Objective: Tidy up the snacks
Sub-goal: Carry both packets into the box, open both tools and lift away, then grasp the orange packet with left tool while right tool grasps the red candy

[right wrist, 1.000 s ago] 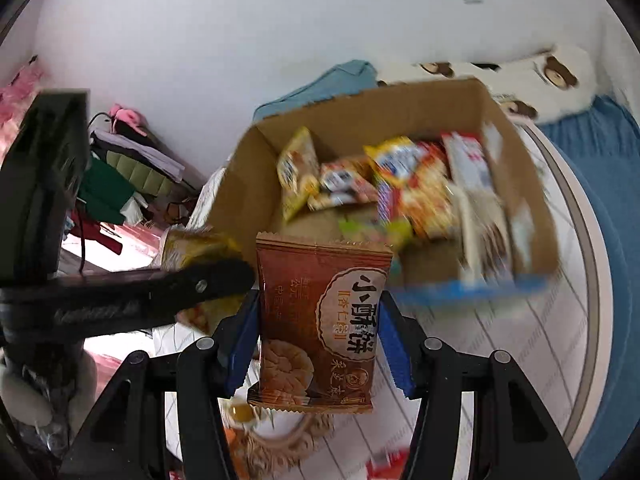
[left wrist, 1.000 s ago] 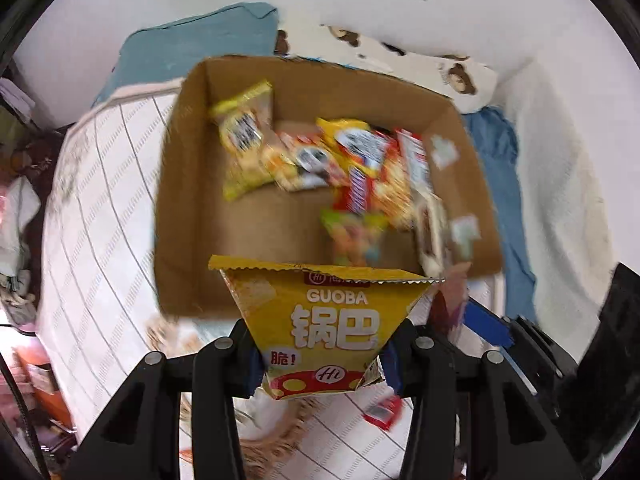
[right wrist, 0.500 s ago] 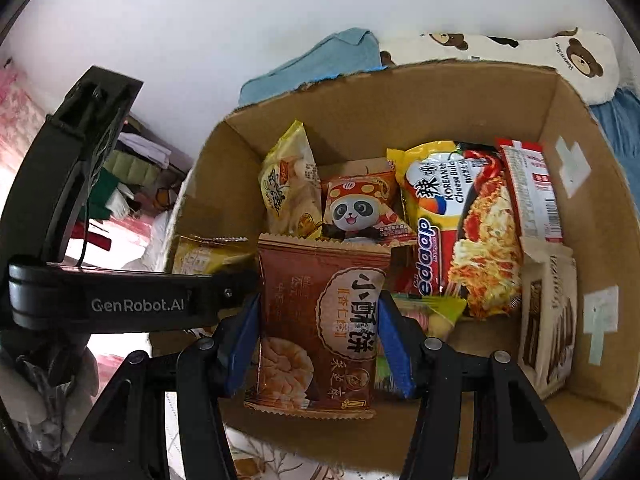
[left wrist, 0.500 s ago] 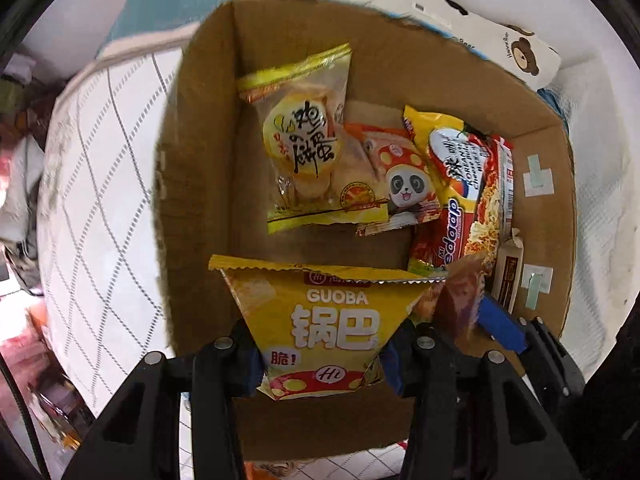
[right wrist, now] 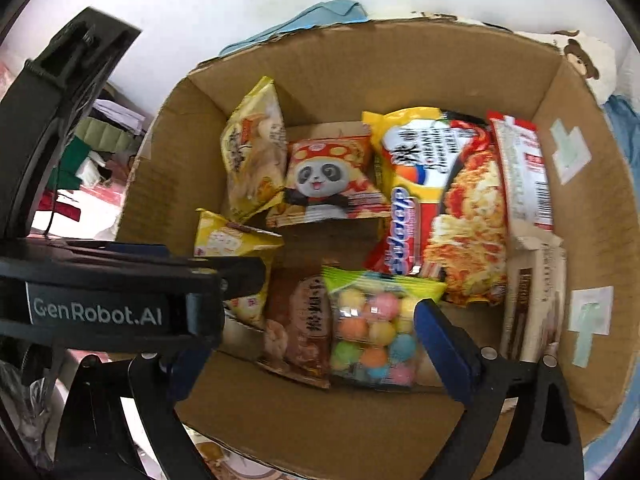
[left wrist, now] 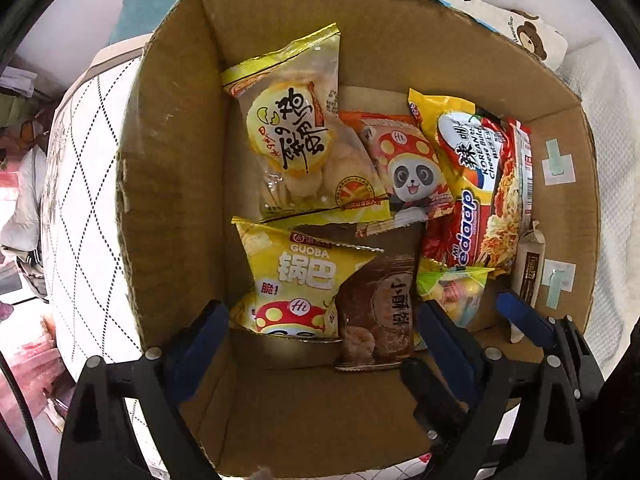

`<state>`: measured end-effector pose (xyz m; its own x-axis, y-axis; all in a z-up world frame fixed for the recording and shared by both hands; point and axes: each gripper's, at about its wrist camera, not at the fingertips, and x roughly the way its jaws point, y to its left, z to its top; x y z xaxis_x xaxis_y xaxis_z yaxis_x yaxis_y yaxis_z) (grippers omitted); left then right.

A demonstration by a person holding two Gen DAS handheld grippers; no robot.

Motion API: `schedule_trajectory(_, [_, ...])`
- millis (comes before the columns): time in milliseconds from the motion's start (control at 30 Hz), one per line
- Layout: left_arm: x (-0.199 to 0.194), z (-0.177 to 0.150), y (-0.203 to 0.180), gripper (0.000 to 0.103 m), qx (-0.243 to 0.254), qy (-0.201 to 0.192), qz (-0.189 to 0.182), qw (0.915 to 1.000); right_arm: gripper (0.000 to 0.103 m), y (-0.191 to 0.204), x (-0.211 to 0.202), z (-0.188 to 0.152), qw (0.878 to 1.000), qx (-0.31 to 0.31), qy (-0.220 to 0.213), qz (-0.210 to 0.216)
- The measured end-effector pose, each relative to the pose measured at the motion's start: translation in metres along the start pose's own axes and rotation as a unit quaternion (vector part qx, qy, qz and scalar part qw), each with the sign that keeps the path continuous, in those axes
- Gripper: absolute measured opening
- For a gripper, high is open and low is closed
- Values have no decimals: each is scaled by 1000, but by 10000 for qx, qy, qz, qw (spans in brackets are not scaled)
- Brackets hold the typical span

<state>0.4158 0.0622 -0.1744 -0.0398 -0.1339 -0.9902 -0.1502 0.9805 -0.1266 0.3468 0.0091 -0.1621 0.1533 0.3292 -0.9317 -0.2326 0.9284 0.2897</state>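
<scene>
A cardboard box [left wrist: 172,184] [right wrist: 400,68] holds several snack packs. The yellow Guoba bag [left wrist: 296,276] [right wrist: 228,240] and the brown biscuit pack [left wrist: 380,312] [right wrist: 300,320] lie inside at the near side, free of both grippers. My left gripper [left wrist: 324,336] is open over the box's near edge, its fingers either side of these two packs. My right gripper [right wrist: 308,344] is open, with the brown pack and a candy ball bag [right wrist: 372,328] between its fingers. Farther in lie an egg biscuit bag [left wrist: 296,132], a panda pack [left wrist: 408,168] and a noodle pack [left wrist: 480,192].
The box sits on a white quilted bed [left wrist: 80,184]. A teal cloth [left wrist: 160,4] and a bear-print pillow [left wrist: 520,28] lie behind it. The left gripper's body [right wrist: 100,300] crosses the right wrist view at left. A brown-labelled carton [right wrist: 532,296] stands by the right wall.
Both grippers moved forward over the box, then opened. The Guoba bag and the brown biscuit pack dropped into the box's near side.
</scene>
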Motion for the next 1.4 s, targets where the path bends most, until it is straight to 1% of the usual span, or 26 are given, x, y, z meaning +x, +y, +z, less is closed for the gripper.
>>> schedule_trajectory(167, [-6,-5,-4,97,-192,-248,21,9995,98,-22,-9,3,9990,68,-12,-446])
schedule_trajectory(367, [-7,-19,-9,97,-192,-470,47,9987,98,-43,-22,2,9962,53,-102,-865])
schedule_trajectory(467, [-7,-27,-11,97,-228,-587,-45,9980,98,-51,-32,-1,9952,66,-198,-953])
schedule_trajectory(567, [-14,-37,-13,97,-230,-816,-53,9964,98,-58,-43,-8,9929,44,-385,-1126])
schedule_trajectory(733, [-28,-59,-15,97,-241,-1199,-75,9925,98,-62,-61,-22,9911,39,-620,-1177])
schedule_trajectory(867, [-46,-80,-21,97,-154,-1620,-43,9867,98,-62,-85,-36,9892,20,-902,-1159])
schedule_trajectory(967, [-60,-97,-25,97,-99,-1937,26,9810,98,-59,-102,-45,9876,-6,-1071,-1149])
schedule_trajectory(1067, [-73,-115,-28,97,-112,-2233,28,9747,98,-54,-124,-60,9840,-46,-1348,-1162])
schedule_trajectory(1133, [-82,-128,-30,97,-114,-2451,-25,9694,98,-51,-141,-70,9810,-93,-1542,-1173])
schedule_trajectory(1167, [-88,-138,-31,97,-119,-2601,-20,9655,98,-50,-148,-75,9794,-101,-1639,-1176])
schedule_trajectory(1233, [-99,-152,-33,97,-113,-2839,29,9588,98,-46,-162,-85,9755,-145,-1819,-1227])
schedule_trajectory(1300, [-108,-168,-37,97,-86,-3078,131,9513,98,-42,-177,-98,9728,-151,-1983,-1187])
schedule_trajectory(1400, [-120,-186,-41,97,-51,-3293,182,9441,98,-39,-196,-114,9694,-125,-2168,-1141])
